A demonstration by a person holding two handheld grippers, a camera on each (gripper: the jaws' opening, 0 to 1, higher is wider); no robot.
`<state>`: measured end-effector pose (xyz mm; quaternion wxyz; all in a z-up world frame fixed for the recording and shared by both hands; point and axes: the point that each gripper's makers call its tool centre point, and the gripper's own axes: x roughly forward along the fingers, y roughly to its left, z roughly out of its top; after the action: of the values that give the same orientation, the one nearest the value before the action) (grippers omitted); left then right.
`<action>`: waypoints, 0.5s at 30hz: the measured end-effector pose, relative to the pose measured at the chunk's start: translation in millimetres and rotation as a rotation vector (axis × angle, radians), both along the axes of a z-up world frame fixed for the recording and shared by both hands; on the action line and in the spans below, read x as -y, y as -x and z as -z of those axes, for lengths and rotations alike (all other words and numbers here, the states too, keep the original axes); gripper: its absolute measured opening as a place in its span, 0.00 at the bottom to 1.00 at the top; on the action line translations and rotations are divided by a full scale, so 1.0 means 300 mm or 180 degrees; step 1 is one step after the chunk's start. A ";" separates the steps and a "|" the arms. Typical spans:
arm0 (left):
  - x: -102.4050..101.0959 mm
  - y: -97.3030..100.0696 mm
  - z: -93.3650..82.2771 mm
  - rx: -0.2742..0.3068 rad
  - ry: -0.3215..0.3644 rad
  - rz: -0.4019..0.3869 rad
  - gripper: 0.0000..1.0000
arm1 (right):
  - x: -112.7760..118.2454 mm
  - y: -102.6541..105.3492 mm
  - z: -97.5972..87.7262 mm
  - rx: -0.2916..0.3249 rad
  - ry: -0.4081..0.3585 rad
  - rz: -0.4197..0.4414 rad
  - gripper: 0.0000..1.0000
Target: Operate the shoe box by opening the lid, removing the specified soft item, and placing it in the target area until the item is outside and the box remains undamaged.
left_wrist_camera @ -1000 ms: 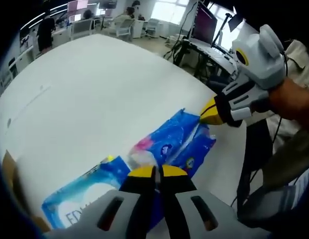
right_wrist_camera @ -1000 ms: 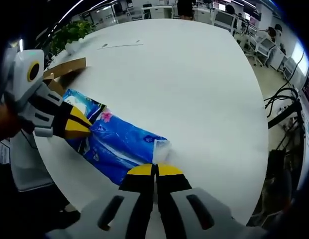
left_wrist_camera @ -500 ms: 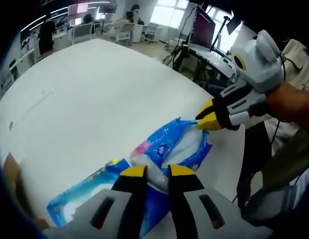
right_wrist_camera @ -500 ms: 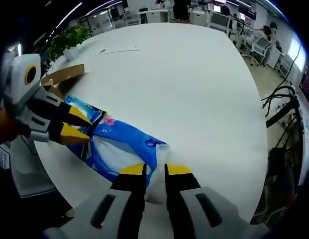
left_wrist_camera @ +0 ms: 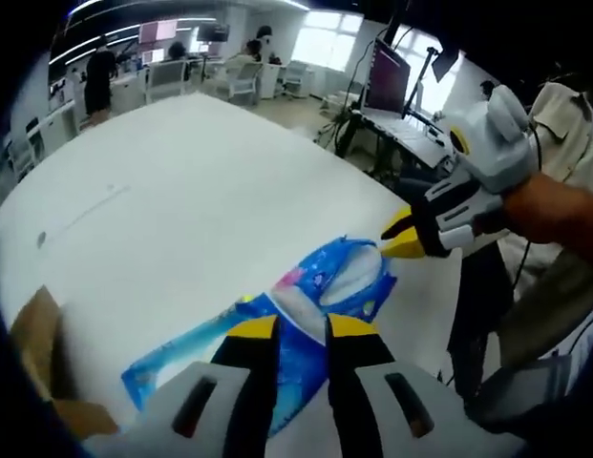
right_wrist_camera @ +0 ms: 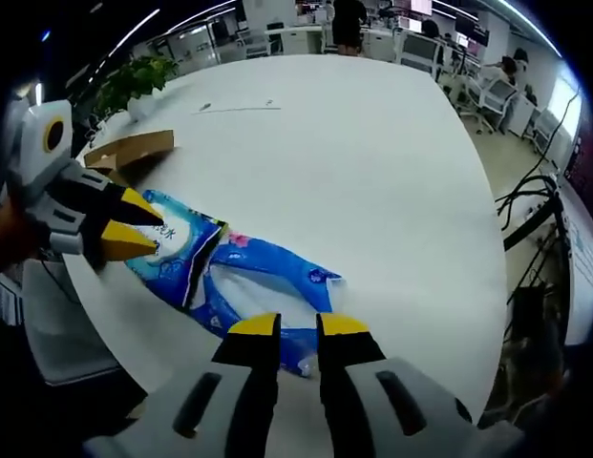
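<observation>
A large white table (left_wrist_camera: 181,210) is set in an open office. Desks with monitors (left_wrist_camera: 387,62) and chairs (left_wrist_camera: 241,76) are ranged behind it. Bright windows (left_wrist_camera: 325,19) and ceiling light strips (right_wrist_camera: 196,14) are seen. A potted plant (right_wrist_camera: 134,81) is placed at the table edge.

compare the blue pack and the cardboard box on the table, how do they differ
The blue pack is soft, glossy printed plastic; the box is stiff plain brown cardboard. The pack lies flat and crumpled near the table edge, between the two grippers; the box stands farther back, beyond the left gripper. Both rest on the white table.
</observation>
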<state>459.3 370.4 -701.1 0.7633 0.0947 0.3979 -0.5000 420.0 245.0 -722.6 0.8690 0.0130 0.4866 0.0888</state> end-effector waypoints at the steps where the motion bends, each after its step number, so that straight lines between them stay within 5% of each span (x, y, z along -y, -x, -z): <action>1: -0.007 -0.001 -0.004 0.0013 0.0010 -0.0002 0.16 | -0.008 -0.001 -0.008 0.0013 0.0010 -0.0005 0.13; 15: -0.166 -0.017 -0.054 0.0063 0.0080 -0.0142 0.17 | -0.169 -0.029 -0.079 0.0121 0.0033 -0.0128 0.13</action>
<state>464.6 420.1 -684.8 0.7793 0.0812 0.3861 -0.4869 428.7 295.6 -699.0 0.8762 -0.0030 0.4706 0.1041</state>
